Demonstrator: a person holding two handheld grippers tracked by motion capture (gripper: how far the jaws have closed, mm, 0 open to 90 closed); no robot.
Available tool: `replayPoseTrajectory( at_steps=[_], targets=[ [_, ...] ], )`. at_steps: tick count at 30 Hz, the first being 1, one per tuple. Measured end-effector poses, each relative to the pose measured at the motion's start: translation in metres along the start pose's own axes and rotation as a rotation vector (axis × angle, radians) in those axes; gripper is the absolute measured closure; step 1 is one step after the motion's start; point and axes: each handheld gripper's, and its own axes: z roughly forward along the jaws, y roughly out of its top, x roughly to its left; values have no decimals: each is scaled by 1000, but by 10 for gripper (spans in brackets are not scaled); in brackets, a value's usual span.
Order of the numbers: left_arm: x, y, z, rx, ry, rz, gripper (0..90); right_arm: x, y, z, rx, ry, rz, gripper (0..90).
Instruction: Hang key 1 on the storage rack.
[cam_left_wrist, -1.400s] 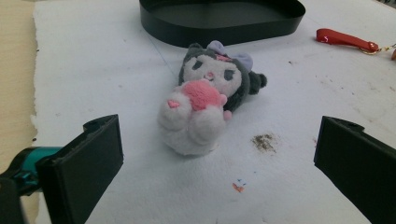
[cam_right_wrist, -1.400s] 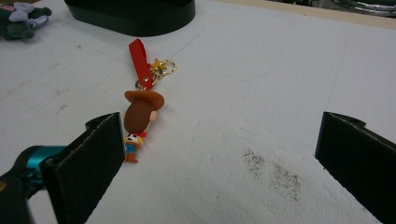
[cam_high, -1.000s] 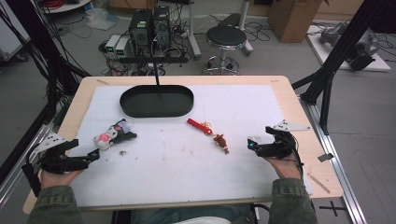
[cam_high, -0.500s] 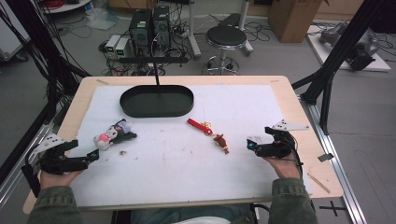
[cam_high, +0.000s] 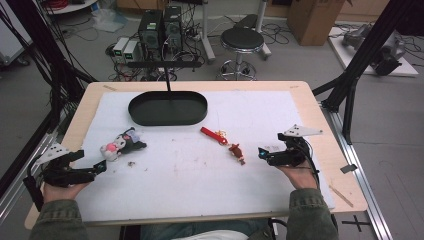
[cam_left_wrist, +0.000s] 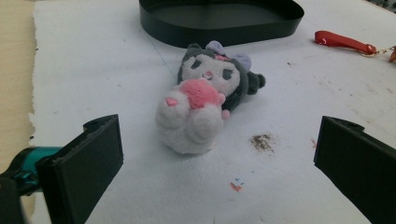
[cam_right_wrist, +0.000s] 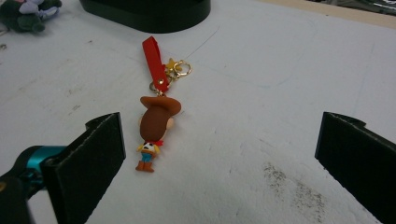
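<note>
A small plush doll, white, pink and dark grey, lies on the white mat left of centre. My left gripper stands open just short of it, jaws wide apart with nothing between them. A cowboy keychain figure with a red strap lies right of centre. Close to its right is my right gripper, open and holding nothing. A black oval tray sits empty at the back of the mat.
The white mat covers most of the wooden table. A thin black pole rises behind the tray. A small dark stain marks the mat beside the plush. A stool and computer boxes stand beyond the table.
</note>
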Motion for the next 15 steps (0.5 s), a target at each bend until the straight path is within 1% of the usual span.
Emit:
replayPoseTrajectory(
  at_steps=[6, 8, 9, 10, 11, 15],
  targets=[
    [0, 0, 1, 7, -1, 4, 17, 3, 6, 9, 34, 26, -14, 5],
    [0, 0, 1, 4, -2, 2, 17, 4, 9, 13, 47, 54, -17, 5],
    [0, 0, 1, 5, -2, 2, 17, 4, 9, 13, 47, 54, -17, 5],
    [0, 0, 1, 7, -1, 1, 17, 4, 13, 16, 61, 57, -26, 5],
    [0, 0, 1, 9, -2, -2, 17, 4, 13, 16, 61, 57, -26, 5],
    [0, 0, 1, 12, -2, -1, 17, 7, 23, 22, 73, 69, -44, 5]
  ],
)
